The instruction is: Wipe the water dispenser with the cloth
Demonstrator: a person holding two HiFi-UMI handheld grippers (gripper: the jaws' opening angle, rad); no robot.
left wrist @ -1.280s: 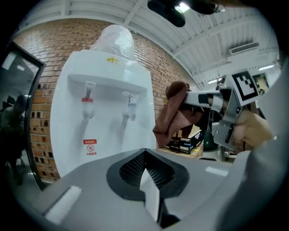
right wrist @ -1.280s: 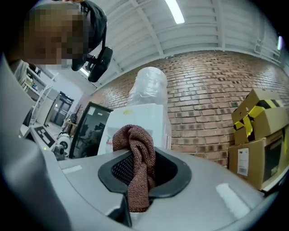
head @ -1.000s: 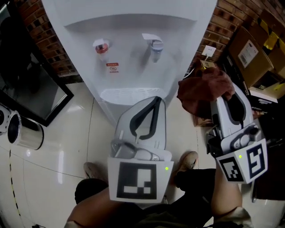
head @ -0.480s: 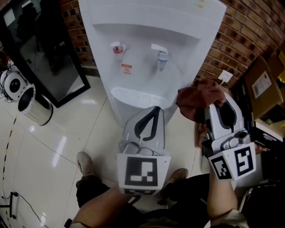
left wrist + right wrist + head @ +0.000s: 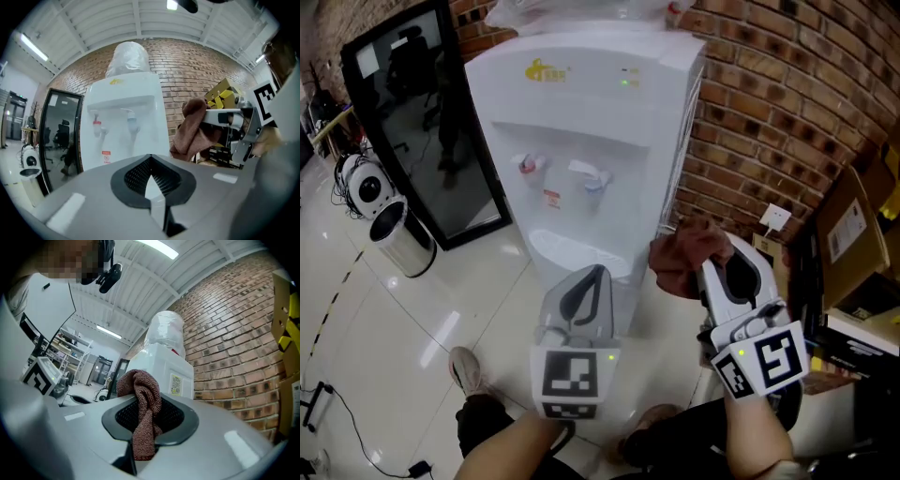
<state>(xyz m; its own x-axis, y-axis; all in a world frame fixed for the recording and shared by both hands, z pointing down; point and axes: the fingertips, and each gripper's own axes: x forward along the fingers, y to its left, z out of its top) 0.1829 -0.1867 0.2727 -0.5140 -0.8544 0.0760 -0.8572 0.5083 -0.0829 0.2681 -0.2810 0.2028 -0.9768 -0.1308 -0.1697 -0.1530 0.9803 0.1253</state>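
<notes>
The white water dispenser (image 5: 581,141) stands against the brick wall, with a red tap, a blue tap and a bottle wrapped in plastic on top. My right gripper (image 5: 711,270) is shut on a reddish-brown cloth (image 5: 684,253). The bunched cloth hangs beside the dispenser's right front corner; contact cannot be told. In the right gripper view the cloth (image 5: 143,418) drapes between the jaws of that gripper (image 5: 149,397), with the dispenser (image 5: 164,369) beyond. My left gripper (image 5: 589,279) points at the dispenser's lower front, shut and empty. Its tips (image 5: 151,158) meet in the left gripper view, with the cloth (image 5: 192,133) to the right.
A black glass-fronted cabinet (image 5: 412,122) stands left of the dispenser, with a steel bin (image 5: 403,239) and a round white device (image 5: 367,187) on the glossy floor. Cardboard boxes (image 5: 853,234) and a wall socket (image 5: 776,218) are on the right. The person's shoe (image 5: 469,370) is below.
The head view has pulled back and tilted up, so the whole dispenser shows. Both grippers sit lower and further left in the view. The cloth stays in the right gripper.
</notes>
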